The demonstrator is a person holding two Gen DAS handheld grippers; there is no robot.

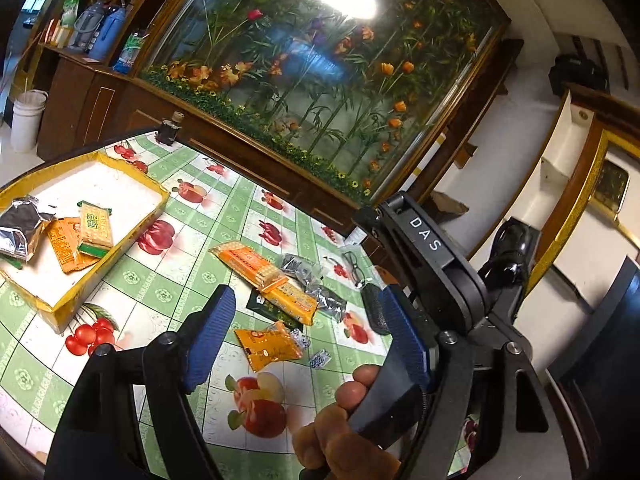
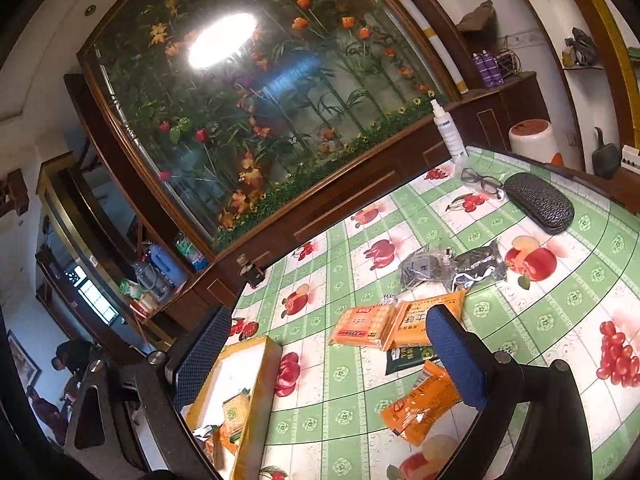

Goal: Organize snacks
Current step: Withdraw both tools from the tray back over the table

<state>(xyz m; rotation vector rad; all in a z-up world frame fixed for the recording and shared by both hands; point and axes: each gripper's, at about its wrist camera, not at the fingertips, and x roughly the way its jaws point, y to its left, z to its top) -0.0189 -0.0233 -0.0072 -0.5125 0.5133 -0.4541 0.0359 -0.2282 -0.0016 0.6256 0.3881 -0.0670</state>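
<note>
Home dining room: fruit-print tablecloth, cabinets.

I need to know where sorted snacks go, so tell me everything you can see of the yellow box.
The yellow box is a shallow open tray, apparently cardboard, with yellow walls and a white floor. It sits flat on the fruit-print tablecloth, left of the loose snacks. Inside lie a silver foil packet, an orange packet and a green-ended biscuit pack. No hand-held gripper touches it.

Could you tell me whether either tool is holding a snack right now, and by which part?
Nothing is held: the left tool and right tool are both open and empty.
</note>
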